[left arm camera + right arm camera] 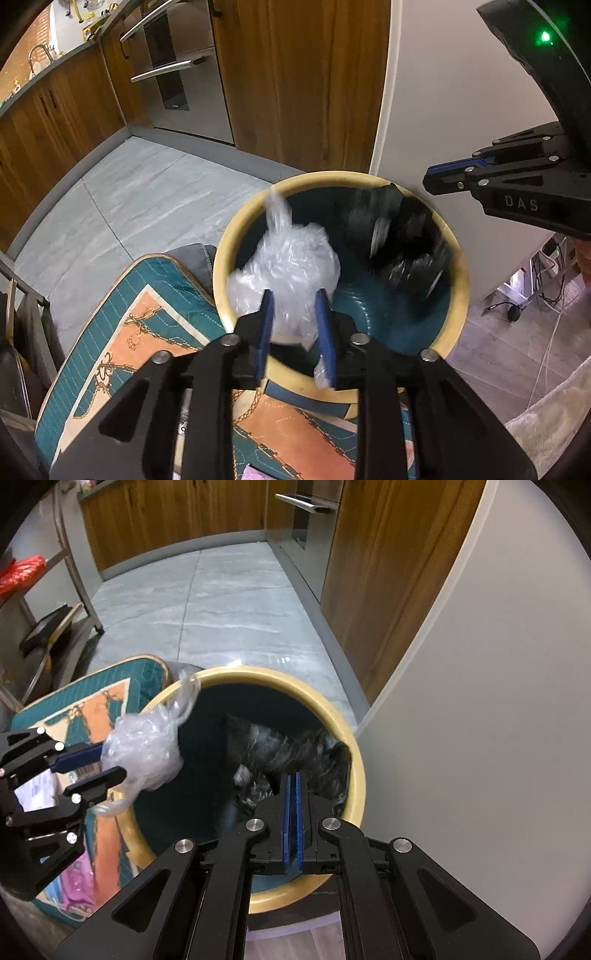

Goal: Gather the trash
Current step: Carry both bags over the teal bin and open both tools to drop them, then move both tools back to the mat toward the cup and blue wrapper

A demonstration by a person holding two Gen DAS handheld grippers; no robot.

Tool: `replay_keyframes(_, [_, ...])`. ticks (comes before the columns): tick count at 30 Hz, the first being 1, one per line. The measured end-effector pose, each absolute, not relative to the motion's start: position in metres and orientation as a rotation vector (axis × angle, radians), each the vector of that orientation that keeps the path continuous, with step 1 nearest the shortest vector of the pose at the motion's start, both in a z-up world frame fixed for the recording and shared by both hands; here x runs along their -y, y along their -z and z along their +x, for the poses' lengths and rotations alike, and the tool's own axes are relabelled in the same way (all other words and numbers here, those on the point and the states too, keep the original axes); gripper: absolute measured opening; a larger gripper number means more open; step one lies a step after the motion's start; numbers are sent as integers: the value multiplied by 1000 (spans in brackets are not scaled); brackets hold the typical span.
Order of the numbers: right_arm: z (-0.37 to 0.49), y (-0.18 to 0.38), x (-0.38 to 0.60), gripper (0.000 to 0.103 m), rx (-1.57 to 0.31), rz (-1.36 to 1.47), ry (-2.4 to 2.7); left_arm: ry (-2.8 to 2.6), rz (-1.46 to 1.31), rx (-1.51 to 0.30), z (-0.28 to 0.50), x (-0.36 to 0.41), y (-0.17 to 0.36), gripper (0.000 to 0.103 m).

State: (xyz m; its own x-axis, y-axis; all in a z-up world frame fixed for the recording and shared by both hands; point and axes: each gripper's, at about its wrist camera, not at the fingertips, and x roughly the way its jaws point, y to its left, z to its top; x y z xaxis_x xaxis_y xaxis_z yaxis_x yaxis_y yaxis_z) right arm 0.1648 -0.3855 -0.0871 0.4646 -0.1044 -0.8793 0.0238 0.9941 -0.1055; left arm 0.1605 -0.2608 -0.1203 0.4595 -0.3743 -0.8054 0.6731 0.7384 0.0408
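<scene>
Through my left wrist camera, my left gripper (294, 317) hangs over the round yellow-rimmed bin (458, 266), its jaws parted around one crumpled wad of clear plastic (291, 262); I cannot tell whether the pads press it. The wad's twisted tail points up and away, so its long axis runs from the jaws toward the far rim. One blurred black wrapper (402, 236) lies inside the bin on the right, under my right gripper (439, 179). From the right wrist camera, my right gripper's (293, 779) jaws are clenched together with nothing between them, above that black wrapper (291, 753). My left gripper (99, 764) reaches in from the left, the clear wad (147, 749) between its jaws over the near-left rim of the bin (356, 775), tail aimed at the far rim. One patterned cushion (110, 709) sits beside the bin.
</scene>
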Motion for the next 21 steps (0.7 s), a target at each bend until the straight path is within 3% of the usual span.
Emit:
replay_keyframes(3, [161, 85, 388, 16, -1068, -70, 79, 646, 364, -862, 157, 254, 113, 46])
replay_keyframes(6, [158, 80, 386, 27, -1043, -71, 75, 628, 334, -853, 155, 241, 103, 50])
replay_keyframes(9, [154, 73, 382, 41, -1013, -72, 72, 605, 315, -828, 149, 227, 90, 61])
replay_keyframes(11, [150, 66, 378, 65, -977, -77, 71, 592, 304, -814, 144, 219, 82, 65])
replay_keyframes(13, [145, 57, 371, 80, -933, -88, 65, 581, 287, -797, 134, 206, 73, 76])
replay_keyframes(17, [136, 42, 356, 90, -855, -95, 22, 540, 291, -762, 114, 180, 58, 82])
replay_keyframes(21, [130, 30, 339, 93, -802, -98, -15, 481, 290, -746, 98, 151, 41, 87])
